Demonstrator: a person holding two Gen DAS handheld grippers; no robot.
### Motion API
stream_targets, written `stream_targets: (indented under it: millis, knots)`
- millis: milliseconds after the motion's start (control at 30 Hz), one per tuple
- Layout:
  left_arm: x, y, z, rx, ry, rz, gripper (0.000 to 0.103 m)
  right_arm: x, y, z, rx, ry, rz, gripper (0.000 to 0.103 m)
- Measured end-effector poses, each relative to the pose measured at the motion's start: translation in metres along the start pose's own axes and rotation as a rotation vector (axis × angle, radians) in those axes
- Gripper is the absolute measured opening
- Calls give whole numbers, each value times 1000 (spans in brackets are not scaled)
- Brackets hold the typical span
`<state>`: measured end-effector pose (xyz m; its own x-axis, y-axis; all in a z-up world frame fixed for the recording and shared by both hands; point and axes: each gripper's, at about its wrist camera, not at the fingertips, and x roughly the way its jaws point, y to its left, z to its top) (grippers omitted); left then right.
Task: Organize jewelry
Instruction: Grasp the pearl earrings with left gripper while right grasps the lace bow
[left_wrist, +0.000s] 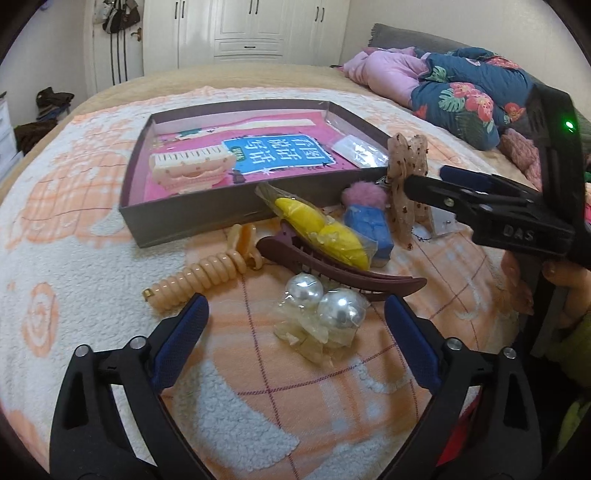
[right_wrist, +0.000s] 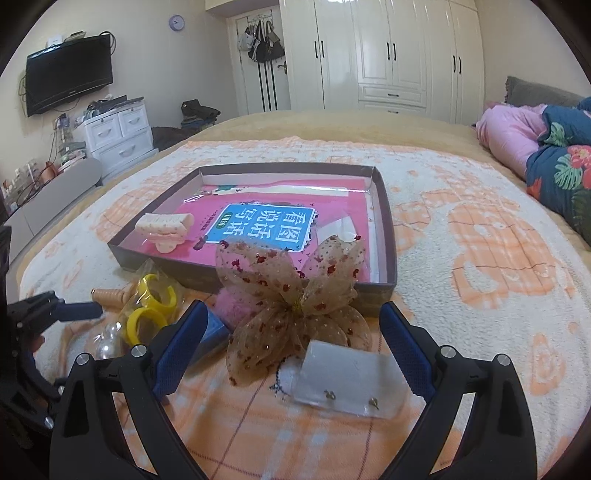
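A shallow grey box (left_wrist: 192, 218) (right_wrist: 388, 229) lies on the bed with a cream hair claw (left_wrist: 190, 168) (right_wrist: 164, 229) inside. In front lie a beige mesh bow (right_wrist: 291, 295) (left_wrist: 408, 184), an earring card in plastic (right_wrist: 351, 384), a pearl pair in a bag (left_wrist: 325, 299), a brown hair clip (left_wrist: 332, 266), yellow clips in a bag (left_wrist: 325, 229) (right_wrist: 151, 306), a peach coil tie (left_wrist: 199, 278) and a pink-blue pompom piece (left_wrist: 365, 214). My left gripper (left_wrist: 295, 332) is open around the pearls. My right gripper (right_wrist: 291, 339) is open around the bow.
An orange and white fleece blanket (right_wrist: 480, 240) covers the bed. A pink and floral quilt (left_wrist: 454, 88) is piled at the right. Wardrobes (right_wrist: 388, 51), a white drawer unit (right_wrist: 118, 133) and a wall TV (right_wrist: 68, 83) stand beyond the bed.
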<state>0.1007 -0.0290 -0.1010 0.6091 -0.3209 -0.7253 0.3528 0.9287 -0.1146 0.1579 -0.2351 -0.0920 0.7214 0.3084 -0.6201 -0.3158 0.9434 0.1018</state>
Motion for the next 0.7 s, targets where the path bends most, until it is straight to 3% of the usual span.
stream_targets:
  millis: [100,267,500,533,700]
  knots:
    - [3,1,1,-6,3,-23,76,7,-3,2,19,7,2,90]
    - [8,0,0,-10,14,-60,63,17,-5,5,38,29,3,80]
    - [11,-2,-1,-14,21,-87,47,21,-5,5,57,33,-1,62]
    - [11,-2,-1,-15,21,-91,47,22,-5,4,54,38,3,55]
    - [11,-3,-1,-17,21,-106,37,21,-5,3,44,36,-1,45]
